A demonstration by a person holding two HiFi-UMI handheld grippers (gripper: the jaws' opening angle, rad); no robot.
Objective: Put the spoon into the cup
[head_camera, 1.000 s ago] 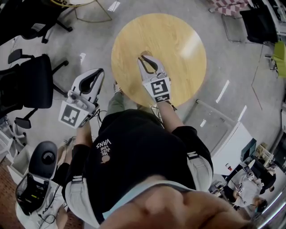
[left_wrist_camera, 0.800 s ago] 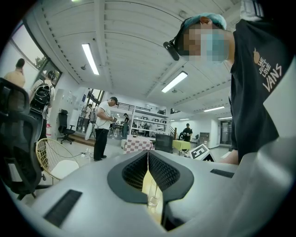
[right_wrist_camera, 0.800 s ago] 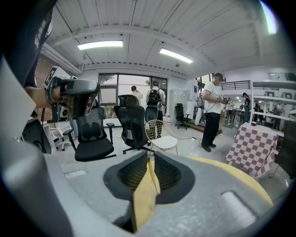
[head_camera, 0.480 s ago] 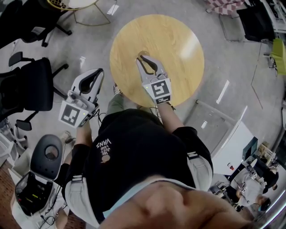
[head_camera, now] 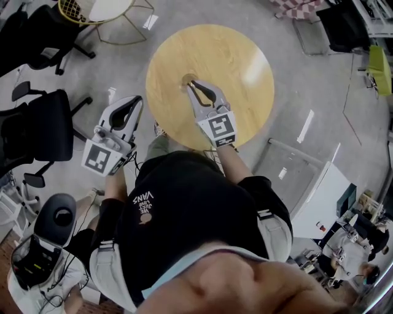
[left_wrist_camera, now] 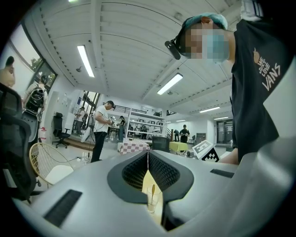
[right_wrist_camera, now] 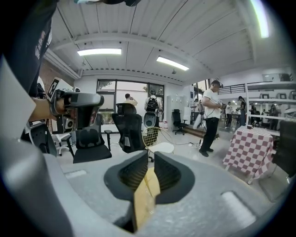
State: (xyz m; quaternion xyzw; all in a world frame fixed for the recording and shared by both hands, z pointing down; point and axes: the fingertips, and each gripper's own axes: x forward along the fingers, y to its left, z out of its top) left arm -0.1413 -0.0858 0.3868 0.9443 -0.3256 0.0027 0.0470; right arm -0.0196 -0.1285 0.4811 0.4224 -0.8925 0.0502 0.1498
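A clear cup (left_wrist_camera: 151, 205) stands on the round wooden table (head_camera: 236, 55), and the spoon (left_wrist_camera: 153, 190) stands upright inside it. In the head view the cup (head_camera: 185, 79) sits left of the table's middle. My right gripper (head_camera: 191, 84) hovers over the table with its tips just beside the cup. Its jaws stand a narrow gap apart with nothing between them (right_wrist_camera: 150, 163). My left gripper (head_camera: 139, 98) hangs off the table's left edge, pointing at the cup. Its jaws are shut and empty (left_wrist_camera: 148, 155).
Black office chairs (head_camera: 43, 119) stand left of the table and a wire-frame chair (head_camera: 101, 9) at the back left. A checkered table (right_wrist_camera: 254, 146) and several people (right_wrist_camera: 212, 122) are farther off. A glass panel (head_camera: 288, 175) lies on the floor to the right.
The head view has shifted slightly. The right gripper's tips sit a little back from the cup, which shows more now. The left gripper has hardly moved.
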